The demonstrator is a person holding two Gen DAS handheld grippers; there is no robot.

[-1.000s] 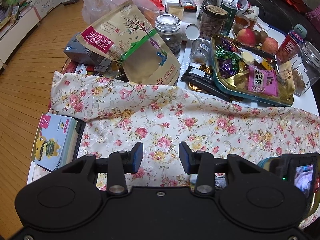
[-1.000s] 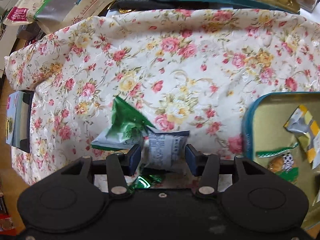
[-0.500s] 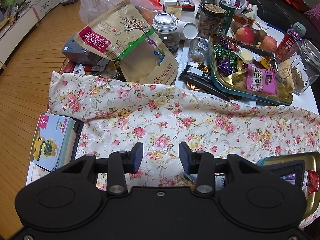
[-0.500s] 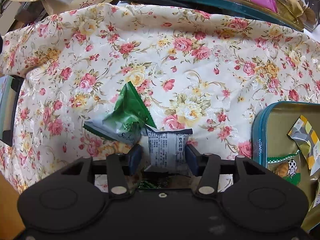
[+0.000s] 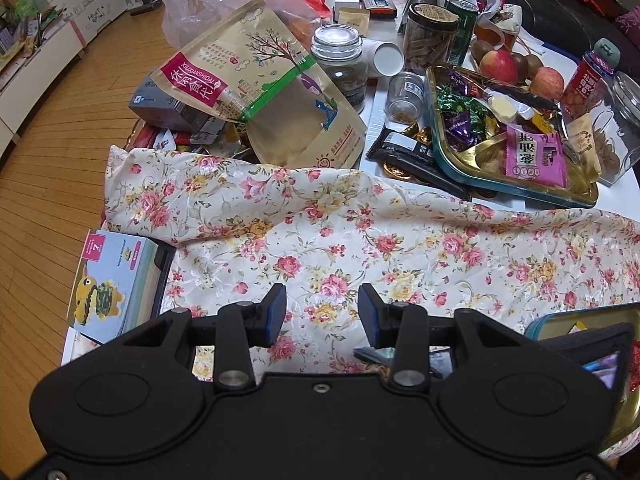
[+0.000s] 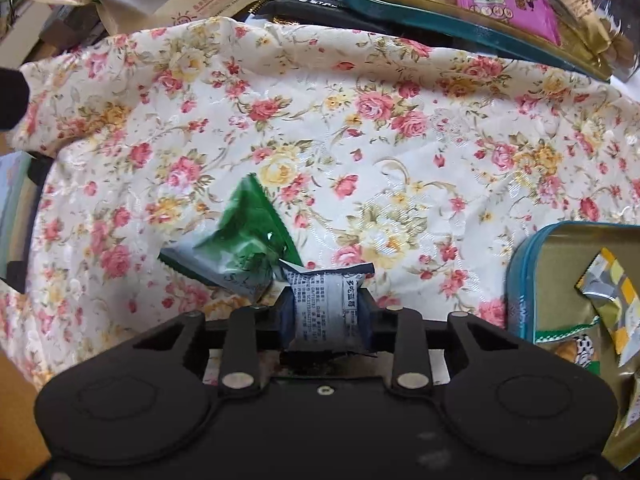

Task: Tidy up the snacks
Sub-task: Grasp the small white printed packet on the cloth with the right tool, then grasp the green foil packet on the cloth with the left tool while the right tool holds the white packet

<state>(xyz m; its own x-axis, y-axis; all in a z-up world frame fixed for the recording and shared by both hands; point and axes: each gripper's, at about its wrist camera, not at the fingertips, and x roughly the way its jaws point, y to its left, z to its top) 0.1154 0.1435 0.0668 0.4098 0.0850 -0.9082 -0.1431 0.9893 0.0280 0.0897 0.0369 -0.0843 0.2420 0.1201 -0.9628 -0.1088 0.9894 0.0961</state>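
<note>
right gripper (image 6: 326,312) just closed on grey packet (image 6: 326,304); lift straight, clear the green packet (image 6: 244,248) left of it, left gripper (image 5: 322,316) half-open, empty

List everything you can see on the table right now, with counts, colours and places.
Floral cloth: one, cream with pink roses, across the near table.
Grey printed snack packet: one, between the right gripper's pads.
Green foil snack packet: one, on the cloth, touching the grey packet's left.
Teal-rimmed gold tin: one, near right, holding packets.
Gold candy tray: one, far right, holding wrapped sweets and a pink packet.
Large tan pouch: one, far centre-left.
Glass jars: several, behind the pouch and tray.
Apples: two, red, behind the tray.
Cartoon box: one, left edge.
Left gripper: open, empty, over the cloth.
Right gripper: just closed on the grey packet.
</note>
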